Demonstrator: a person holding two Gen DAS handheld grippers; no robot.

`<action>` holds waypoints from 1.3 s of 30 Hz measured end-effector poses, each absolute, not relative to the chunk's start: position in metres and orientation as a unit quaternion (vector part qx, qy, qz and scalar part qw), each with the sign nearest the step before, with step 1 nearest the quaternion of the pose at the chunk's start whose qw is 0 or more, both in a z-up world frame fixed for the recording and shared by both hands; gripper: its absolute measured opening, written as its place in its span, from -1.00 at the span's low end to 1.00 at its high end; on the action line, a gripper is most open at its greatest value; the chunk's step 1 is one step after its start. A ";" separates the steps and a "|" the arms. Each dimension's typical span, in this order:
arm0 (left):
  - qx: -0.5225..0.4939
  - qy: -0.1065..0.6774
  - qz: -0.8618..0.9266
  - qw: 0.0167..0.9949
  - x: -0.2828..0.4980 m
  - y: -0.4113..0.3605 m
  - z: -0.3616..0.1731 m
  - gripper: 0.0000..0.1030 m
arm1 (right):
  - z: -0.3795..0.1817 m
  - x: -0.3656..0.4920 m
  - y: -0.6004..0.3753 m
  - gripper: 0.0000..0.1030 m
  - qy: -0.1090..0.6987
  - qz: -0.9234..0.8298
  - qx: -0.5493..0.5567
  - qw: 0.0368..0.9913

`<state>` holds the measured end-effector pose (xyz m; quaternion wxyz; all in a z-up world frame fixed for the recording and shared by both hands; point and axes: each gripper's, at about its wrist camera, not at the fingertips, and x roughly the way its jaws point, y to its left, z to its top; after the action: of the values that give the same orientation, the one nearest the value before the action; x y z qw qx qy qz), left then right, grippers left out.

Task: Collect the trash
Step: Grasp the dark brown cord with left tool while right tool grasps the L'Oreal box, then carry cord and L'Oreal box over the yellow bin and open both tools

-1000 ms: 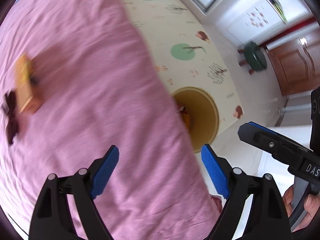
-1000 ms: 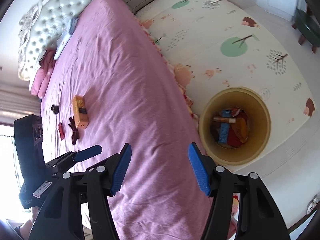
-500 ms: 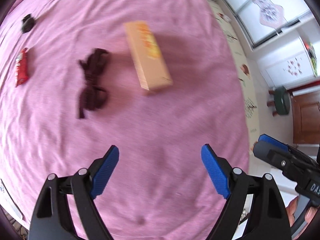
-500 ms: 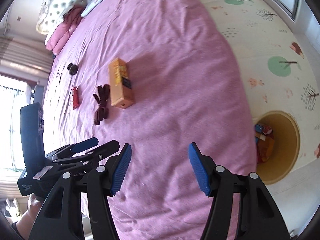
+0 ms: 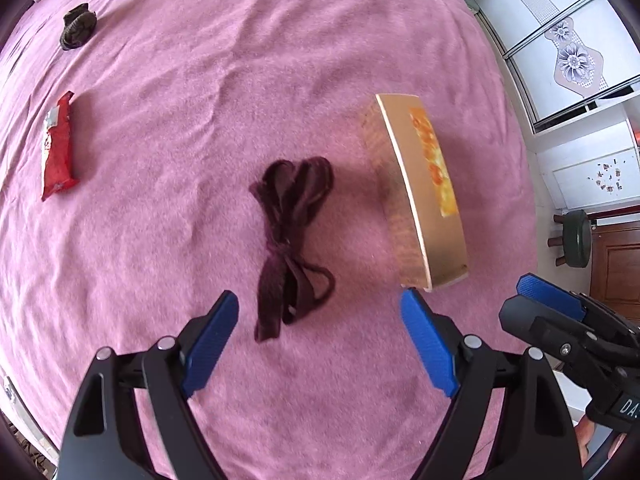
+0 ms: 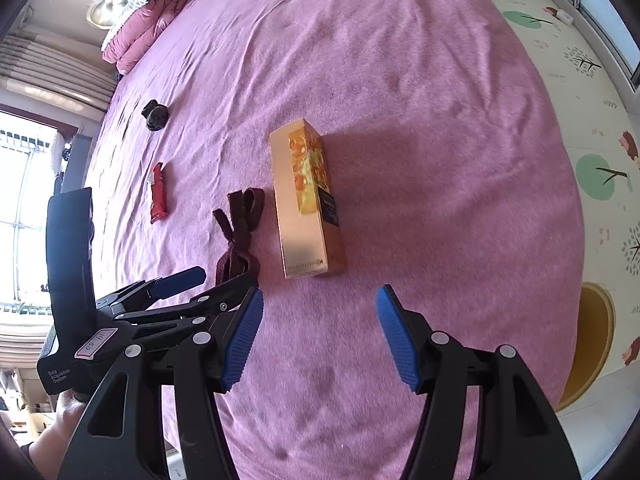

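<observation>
Left claw (image 5: pixel 320 322) hangs above the pink bedspread (image 5: pixel 240 100) pointing straight down, its blue-padded jaws spread wide and easing inward, with the lower end of a dark maroon knotted fabric strap (image 5: pixel 290 240) lying on the bed in the gap between them, untouched by either pad. Just beside the strap, toward the right jaw's tip, lies a long tan cardboard box with an orange printed panel (image 5: pixel 424 200), flat on the bedspread. Farther off to the left sits a red foil snack wrapper (image 5: pixel 58 148), and well beyond it, near the far edge, a small crumpled black scrap (image 5: pixel 78 32). Right claw (image 6: pixel 318 336) hovers tilted over the same bed with its jaws parted about halfway and nothing between them; the tan box lies just ahead of its opening, its near end closest. From the right wrist view the strap rests to the left of the box, partly hidden behind the other claw, and the round yellow waste bin (image 6: pixel 592 344) stands on the patterned floor mat (image 6: pixel 580 80) at the bed's right side.
</observation>
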<state>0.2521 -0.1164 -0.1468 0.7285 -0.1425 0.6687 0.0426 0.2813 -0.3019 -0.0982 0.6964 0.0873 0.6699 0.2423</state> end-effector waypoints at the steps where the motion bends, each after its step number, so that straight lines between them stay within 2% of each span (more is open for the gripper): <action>1: -0.140 0.671 0.044 0.726 0.257 -0.115 -0.152 0.53 | -0.101 0.284 -0.300 0.14 0.672 0.242 0.086 0.695; 3: -0.140 0.677 0.046 0.721 0.263 -0.114 -0.160 0.40 | -0.106 0.289 -0.295 0.14 0.675 0.240 0.084 0.693; 4: -0.140 0.682 0.048 0.716 0.267 -0.113 -0.166 0.27 | -0.109 0.292 -0.293 0.14 0.676 0.241 0.082 0.692; 6: -0.127 0.687 0.058 0.713 0.272 -0.113 -0.175 -0.17 | -0.113 0.296 -0.287 0.14 0.677 0.240 0.077 0.691; 7: -0.109 0.691 0.073 0.711 0.275 -0.113 -0.179 -0.49 | -0.114 0.297 -0.285 0.14 0.678 0.240 0.073 0.691; 10: -0.123 0.688 0.084 0.710 0.280 -0.112 -0.183 -0.64 | -0.121 0.302 -0.277 0.14 0.681 0.238 0.057 0.690; 20: -0.158 0.677 0.069 0.715 0.264 -0.080 -0.169 -0.65 | -0.139 0.313 -0.239 0.10 0.686 0.233 0.007 0.689; 23: -0.156 0.676 0.069 0.717 0.263 -0.075 -0.165 -0.65 | -0.142 0.314 -0.225 -0.14 0.688 0.240 -0.023 0.685; 26: -0.153 0.674 0.067 0.720 0.258 -0.074 -0.157 -0.65 | -0.139 0.309 -0.220 -0.20 0.685 0.247 -0.038 0.684; 39: -0.137 0.672 0.033 0.727 0.221 -0.128 -0.125 -0.66 | -0.103 0.251 -0.302 -0.30 0.678 0.247 0.022 0.692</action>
<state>0.2214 -0.1278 -0.1248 0.7273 -0.1374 0.6716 0.0327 0.2509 -0.3023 -0.1025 0.6918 0.0222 0.6781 0.2474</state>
